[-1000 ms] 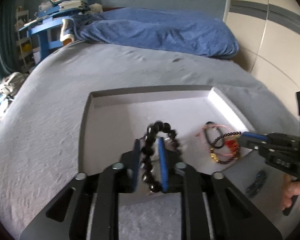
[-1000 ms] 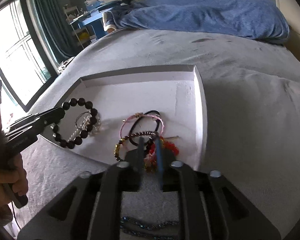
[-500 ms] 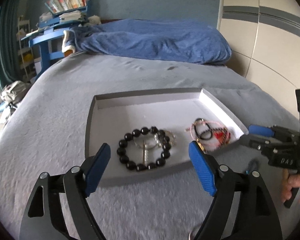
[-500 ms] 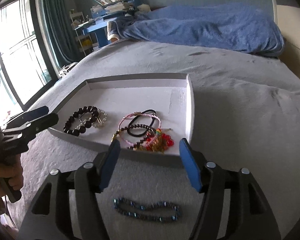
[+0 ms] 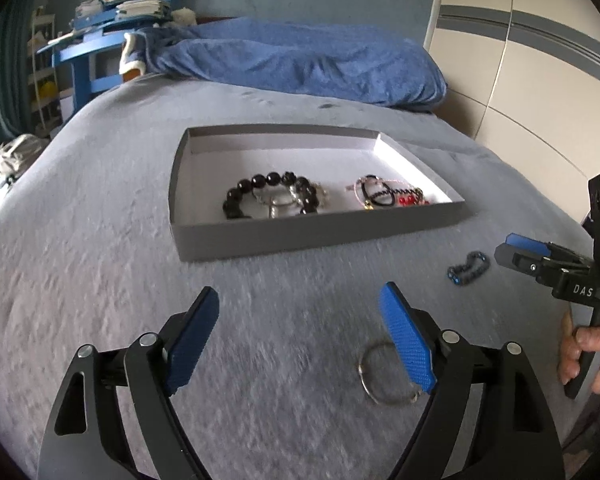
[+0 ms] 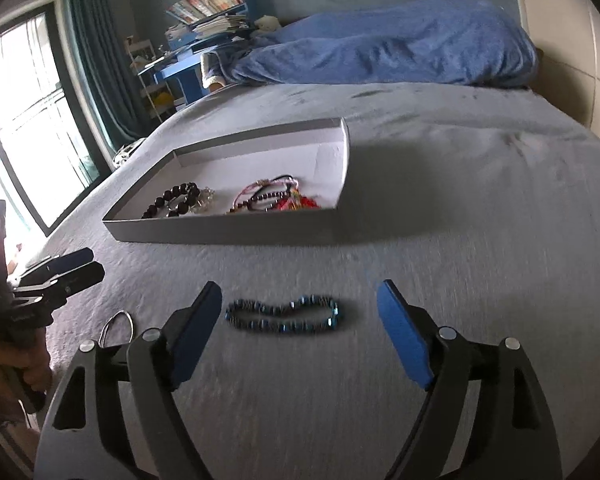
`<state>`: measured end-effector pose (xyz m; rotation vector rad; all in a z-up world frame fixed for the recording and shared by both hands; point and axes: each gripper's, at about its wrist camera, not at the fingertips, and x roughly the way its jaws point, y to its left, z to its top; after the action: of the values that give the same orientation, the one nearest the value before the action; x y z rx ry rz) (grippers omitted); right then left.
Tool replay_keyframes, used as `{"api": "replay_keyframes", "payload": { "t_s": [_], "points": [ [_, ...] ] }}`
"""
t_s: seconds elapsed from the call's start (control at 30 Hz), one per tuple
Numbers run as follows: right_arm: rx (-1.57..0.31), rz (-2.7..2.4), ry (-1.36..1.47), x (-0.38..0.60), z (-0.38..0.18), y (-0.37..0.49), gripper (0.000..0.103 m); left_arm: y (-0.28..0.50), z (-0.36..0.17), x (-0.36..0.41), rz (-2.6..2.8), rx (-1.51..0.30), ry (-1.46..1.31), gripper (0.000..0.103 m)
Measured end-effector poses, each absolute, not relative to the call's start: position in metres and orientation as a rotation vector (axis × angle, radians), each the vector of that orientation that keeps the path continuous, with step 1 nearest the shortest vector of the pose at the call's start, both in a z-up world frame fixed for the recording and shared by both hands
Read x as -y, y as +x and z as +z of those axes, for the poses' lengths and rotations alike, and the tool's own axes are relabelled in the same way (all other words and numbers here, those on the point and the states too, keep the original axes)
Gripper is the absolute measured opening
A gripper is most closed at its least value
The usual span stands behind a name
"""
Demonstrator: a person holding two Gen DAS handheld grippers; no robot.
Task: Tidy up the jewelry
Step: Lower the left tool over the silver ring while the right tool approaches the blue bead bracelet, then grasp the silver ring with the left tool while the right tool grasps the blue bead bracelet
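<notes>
A grey tray (image 5: 320, 236) with a white floor lies on the grey bed. In it are a black bead bracelet (image 5: 236, 200) (image 6: 172, 200) and a pile of cord bracelets (image 5: 388, 196) (image 6: 276, 198). My left gripper (image 5: 298, 292) hangs in front of the tray, its jaws opening with nothing between them. A silver ring bangle (image 5: 370, 376) (image 6: 116, 324) lies by its right finger. My right gripper (image 6: 299, 286) is also opening, over bare bedding. A blue bead bracelet (image 6: 280, 314) (image 5: 468, 270) lies flat on the bed just below its fingertips, not touched.
A blue blanket (image 5: 300, 60) is heaped at the far end of the bed. Beyond it stands a blue desk (image 5: 88, 52) stacked with books. A window (image 6: 20, 120) and curtain are on the left. A tiled wall (image 5: 540, 100) rises on the right. A hand (image 5: 588, 352) holds the right gripper's handle.
Both grippers went from shut inside the tray to wide open and drew back out of it. The black bead bracelet and a cord bracelet were let go and stay in the tray.
</notes>
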<state>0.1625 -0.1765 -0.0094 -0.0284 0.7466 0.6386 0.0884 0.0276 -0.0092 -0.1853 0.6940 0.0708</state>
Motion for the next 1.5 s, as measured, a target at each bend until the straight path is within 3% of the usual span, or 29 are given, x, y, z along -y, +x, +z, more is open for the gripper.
{"api": "replay_keyframes", "payload": {
  "t_s": [0.33, 0.67, 0.87, 1.13, 1.43, 1.5],
  "points": [
    [-0.777, 0.584, 0.003, 0.185, -0.020, 0.153, 0.086, 0.074, -0.007, -0.006, -0.051, -0.692, -0.152, 0.083],
    [-0.814, 0.552, 0.024, 0.190, -0.026, 0.156, 0.090, 0.082, -0.023, 0.022, -0.148, -0.811, -0.059, 0.082],
    [-0.840, 0.544, -0.007, 0.183, -0.030, 0.159, 0.090, 0.088, -0.032, 0.028, -0.119, -0.864, -0.018, 0.050],
    [-0.871, 0.534, 0.048, 0.181, -0.030, 0.177, 0.089, 0.088, -0.033, 0.030, -0.107, -0.866, 0.001, 0.050],
    [-0.878, 0.509, -0.018, 0.166, -0.036, 0.182, 0.049, 0.088, -0.032, 0.029, -0.107, -0.866, -0.002, 0.050],
    [-0.876, 0.551, -0.034, 0.162, -0.036, 0.178, 0.034, 0.088, -0.032, 0.029, -0.106, -0.865, 0.000, 0.050]
  ]
}}
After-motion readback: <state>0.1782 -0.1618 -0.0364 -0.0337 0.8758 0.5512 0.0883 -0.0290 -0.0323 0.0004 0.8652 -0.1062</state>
